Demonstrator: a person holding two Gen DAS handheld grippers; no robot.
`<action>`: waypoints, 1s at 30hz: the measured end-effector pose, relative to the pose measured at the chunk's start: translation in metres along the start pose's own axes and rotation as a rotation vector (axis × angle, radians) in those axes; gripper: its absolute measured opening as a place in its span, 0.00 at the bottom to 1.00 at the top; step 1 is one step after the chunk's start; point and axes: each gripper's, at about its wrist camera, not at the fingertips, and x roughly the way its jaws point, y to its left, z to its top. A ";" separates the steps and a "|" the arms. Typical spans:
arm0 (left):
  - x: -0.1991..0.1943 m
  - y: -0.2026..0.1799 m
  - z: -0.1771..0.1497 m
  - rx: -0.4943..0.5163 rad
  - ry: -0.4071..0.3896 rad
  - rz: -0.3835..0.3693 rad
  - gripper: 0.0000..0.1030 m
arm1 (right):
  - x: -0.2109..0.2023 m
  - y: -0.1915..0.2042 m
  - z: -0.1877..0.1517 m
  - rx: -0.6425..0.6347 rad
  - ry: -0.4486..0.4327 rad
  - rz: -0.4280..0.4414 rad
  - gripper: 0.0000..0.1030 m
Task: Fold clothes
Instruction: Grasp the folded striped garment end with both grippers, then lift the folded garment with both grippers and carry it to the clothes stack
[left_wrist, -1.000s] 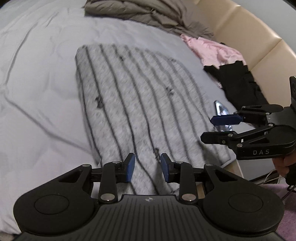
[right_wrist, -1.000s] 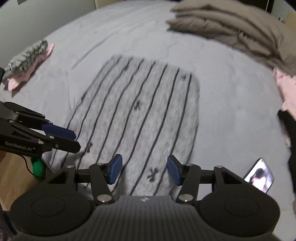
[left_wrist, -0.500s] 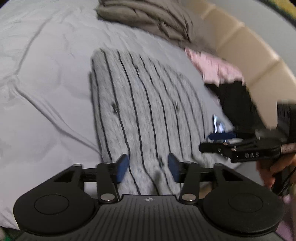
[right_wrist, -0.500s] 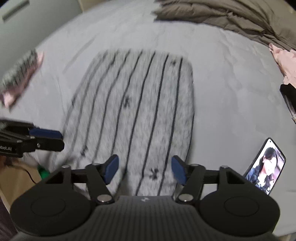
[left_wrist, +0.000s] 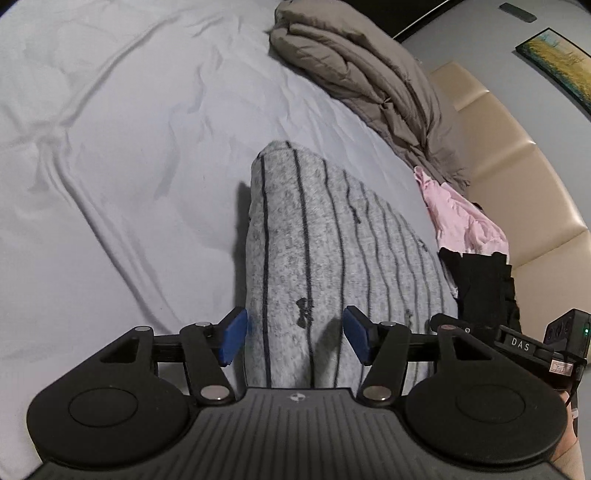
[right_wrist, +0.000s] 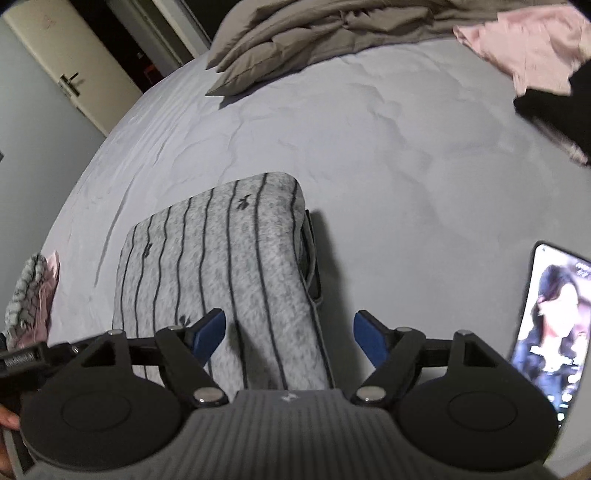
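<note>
Grey knit garment with thin dark stripes and small dark motifs (left_wrist: 332, 266) lay flat on the pale grey bed sheet (left_wrist: 110, 147), near the bed's front edge, already reduced to a narrow, thick rectangle with rounded far corners. Judging by the layered edge visible on its right side in the right wrist view, at least one fold was done; I'd say a final crosswise fold, near end over far end, was what remained, but that's a guess. Left gripper (left_wrist: 295, 341) sat over the near left corner, its jaws just been opening to about mid-width, blue pads either side of the fabric's edge, not pressing. Right gripper (right_wrist: 290, 338) sat over the near right corner, jaws also just been opening, wide, the garment's edge between them but not pinched. Fabric looked soft and bulky, surface smooth, stripes running away from the cameras. More to do: loose pink cloth (left_wrist: 461, 218) and black garment (left_wrist: 484, 288) lay unfolded to the right. Small folded grey-and-pink pile (right_wrist: 31, 299) sat at the left. Lit phone (right_wrist: 546, 325) lay near the right gripper, clear of the garment.
</note>
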 end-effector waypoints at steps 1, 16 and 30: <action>0.004 0.002 0.000 -0.007 0.002 -0.001 0.54 | 0.004 -0.001 0.001 0.006 0.010 0.007 0.77; 0.038 0.019 0.007 -0.038 0.029 -0.065 0.50 | 0.051 -0.015 0.000 0.105 0.061 0.108 0.81; 0.031 0.015 0.004 -0.032 -0.010 -0.079 0.22 | 0.058 0.002 0.001 0.160 0.058 0.144 0.43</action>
